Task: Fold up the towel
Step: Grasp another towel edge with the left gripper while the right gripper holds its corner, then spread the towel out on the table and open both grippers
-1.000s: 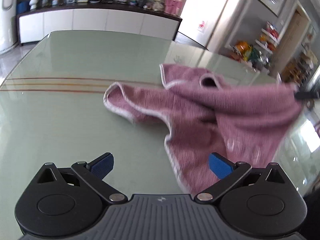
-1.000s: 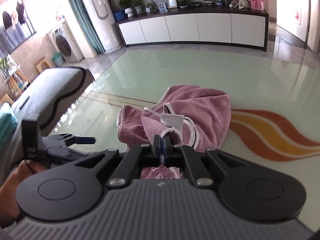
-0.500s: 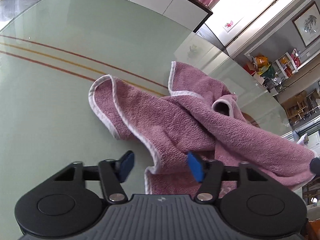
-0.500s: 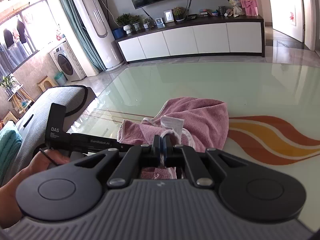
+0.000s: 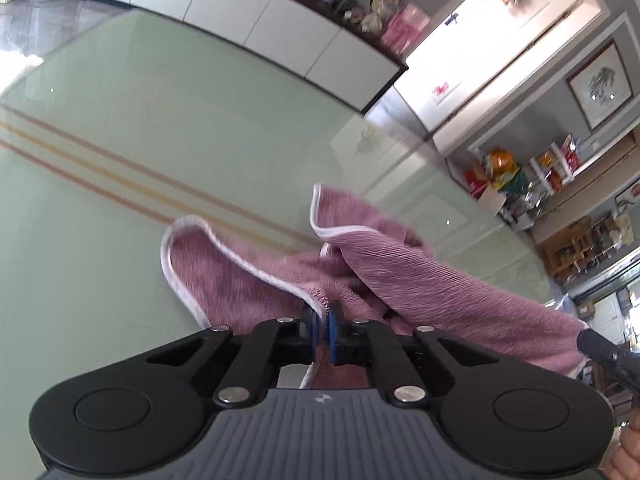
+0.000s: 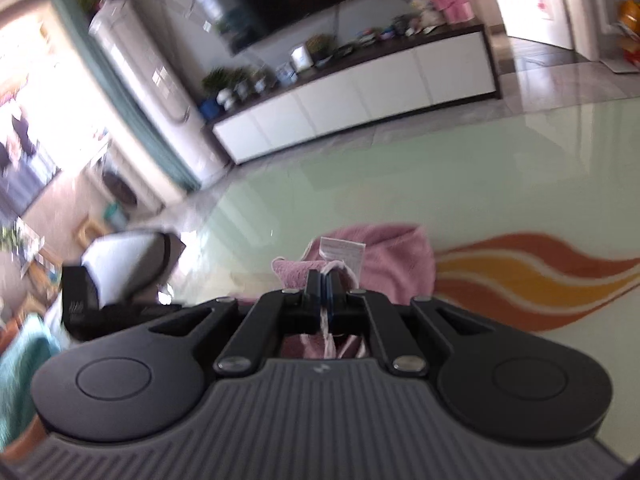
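Holding the pink towel (image 5: 420, 280) by its white hem, I have my left hand-held gripper (image 5: 322, 322) and right hand-held gripper (image 6: 323, 286) each pinched shut on it; the rest trails crumpled on the green surface (image 5: 120, 240). Judged step: spreading. Next, draw both corners apart and lay flat.

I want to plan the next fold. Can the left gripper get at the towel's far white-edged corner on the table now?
Probably not yet: the left gripper is shut on the towel edge, so it would have to let go first. Otherwise the table around that corner looks free.
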`<state>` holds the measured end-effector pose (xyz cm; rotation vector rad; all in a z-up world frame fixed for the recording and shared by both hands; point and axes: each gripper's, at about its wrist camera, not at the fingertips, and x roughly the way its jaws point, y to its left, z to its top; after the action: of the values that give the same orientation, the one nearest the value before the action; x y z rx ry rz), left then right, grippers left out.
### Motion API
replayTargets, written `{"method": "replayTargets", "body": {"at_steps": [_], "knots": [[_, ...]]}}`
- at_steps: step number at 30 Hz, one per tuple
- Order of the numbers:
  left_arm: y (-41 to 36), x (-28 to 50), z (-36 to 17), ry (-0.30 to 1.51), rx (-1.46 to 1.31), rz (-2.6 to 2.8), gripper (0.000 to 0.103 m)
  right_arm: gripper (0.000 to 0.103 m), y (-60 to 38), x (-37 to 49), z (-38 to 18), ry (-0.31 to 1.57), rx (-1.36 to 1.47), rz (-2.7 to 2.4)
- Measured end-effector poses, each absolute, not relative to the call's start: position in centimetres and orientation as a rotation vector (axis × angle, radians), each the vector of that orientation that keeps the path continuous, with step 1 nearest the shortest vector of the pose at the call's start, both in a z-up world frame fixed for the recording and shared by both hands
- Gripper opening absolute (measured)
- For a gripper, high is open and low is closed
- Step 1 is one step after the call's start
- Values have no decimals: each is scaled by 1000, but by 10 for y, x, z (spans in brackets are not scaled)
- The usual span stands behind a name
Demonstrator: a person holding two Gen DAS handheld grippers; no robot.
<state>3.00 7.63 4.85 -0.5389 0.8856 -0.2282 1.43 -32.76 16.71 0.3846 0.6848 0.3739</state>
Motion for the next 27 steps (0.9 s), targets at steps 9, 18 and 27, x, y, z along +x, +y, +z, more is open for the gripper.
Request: {"method": "replayTargets", "body": {"at_steps": [9,18,27], "knots": [[159,12,153,768,-519,-154,5,3,-415,-7,254,476,412,194],[215,5,213,742,-481,-74,6,2,-477,-30,278,416,429,84],[174,-20,125,980,-303,-195,53,30,-457,-6,160,745,261,72]]}}
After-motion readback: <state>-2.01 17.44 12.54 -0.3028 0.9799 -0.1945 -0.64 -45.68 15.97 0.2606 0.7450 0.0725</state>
